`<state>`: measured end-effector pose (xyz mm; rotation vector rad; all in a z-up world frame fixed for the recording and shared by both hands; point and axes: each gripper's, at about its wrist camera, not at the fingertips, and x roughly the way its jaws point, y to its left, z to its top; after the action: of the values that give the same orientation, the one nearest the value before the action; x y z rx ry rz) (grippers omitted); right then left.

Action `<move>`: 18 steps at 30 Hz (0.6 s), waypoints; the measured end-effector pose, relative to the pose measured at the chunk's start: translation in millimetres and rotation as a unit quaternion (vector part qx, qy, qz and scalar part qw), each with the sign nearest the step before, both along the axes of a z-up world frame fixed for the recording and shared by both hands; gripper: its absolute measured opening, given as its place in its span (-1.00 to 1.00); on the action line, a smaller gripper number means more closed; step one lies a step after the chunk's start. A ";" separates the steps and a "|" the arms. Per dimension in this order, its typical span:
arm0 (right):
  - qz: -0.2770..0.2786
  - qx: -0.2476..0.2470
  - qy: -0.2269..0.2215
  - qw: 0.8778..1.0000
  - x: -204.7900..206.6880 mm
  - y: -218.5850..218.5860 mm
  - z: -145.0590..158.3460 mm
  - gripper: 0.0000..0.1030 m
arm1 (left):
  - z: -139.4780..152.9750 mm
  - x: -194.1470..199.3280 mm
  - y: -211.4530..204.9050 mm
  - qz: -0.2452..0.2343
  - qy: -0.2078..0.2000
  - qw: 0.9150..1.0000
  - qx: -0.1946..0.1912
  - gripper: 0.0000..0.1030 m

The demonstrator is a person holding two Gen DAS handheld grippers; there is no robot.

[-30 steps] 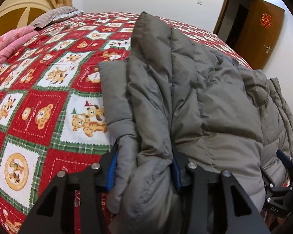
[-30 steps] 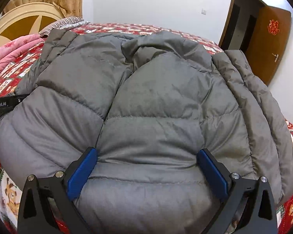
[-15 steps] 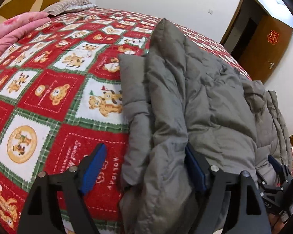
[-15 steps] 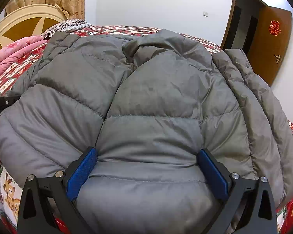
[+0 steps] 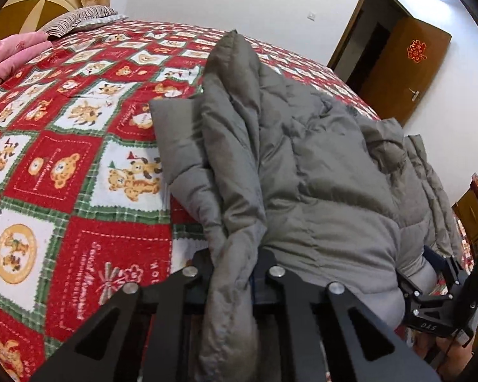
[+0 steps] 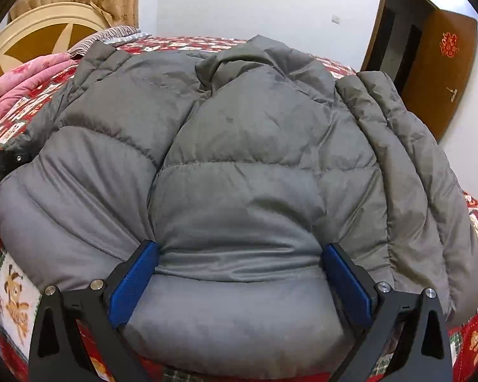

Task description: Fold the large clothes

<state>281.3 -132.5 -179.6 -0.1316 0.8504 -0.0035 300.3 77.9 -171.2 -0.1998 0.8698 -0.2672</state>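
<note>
A grey puffer jacket [image 5: 318, 165] lies on a bed covered by a red teddy-bear quilt [image 5: 63, 146]. My left gripper [image 5: 234, 270] is shut on a bunched fold of the jacket's left edge near the hem. In the right wrist view the jacket [image 6: 239, 146] fills the frame, back up, with a sleeve [image 6: 408, 165] folded along its right side. My right gripper [image 6: 239, 267] is open wide, its blue pads [image 6: 133, 283] set around the jacket's hem without pinching it. The right gripper also shows in the left wrist view [image 5: 443, 289].
A pink blanket [image 6: 25, 86] and a striped pillow [image 5: 79, 20] lie at the head of the bed by the round headboard [image 6: 32, 44]. A brown wooden door [image 5: 408, 67] stands open at the right. A wooden chair [image 5: 471, 213] is by the bed's right side.
My left gripper opened half a second ago and has now closed on a narrower bunch of the jacket's edge. The right gripper has stayed open around the hem.
</note>
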 end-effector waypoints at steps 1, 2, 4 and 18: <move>0.004 0.005 0.000 1.000 -1.4 -1.2 1.7 0.97 | 4.8 -2.2 2.7 0.000 -0.002 1.000 -0.003 -0.80; 0.008 0.008 -0.001 1.000 -4.2 -1.7 3.8 0.97 | 10.6 -4.6 5.5 -0.001 -0.007 1.000 -0.003 -0.81; 0.016 0.020 0.001 1.000 -8.6 -3.1 9.8 0.97 | 24.4 -11.6 10.4 -0.007 -0.019 1.000 -0.005 -0.81; 0.095 0.017 -0.061 0.993 -62.4 21.9 57.9 0.97 | 147.8 -35.8 -24.4 -0.022 -0.126 0.985 0.112 -0.84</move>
<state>219.0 -110.6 -121.7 -0.1775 0.7129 0.1809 264.5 53.6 -23.4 0.0624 0.6478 -0.2271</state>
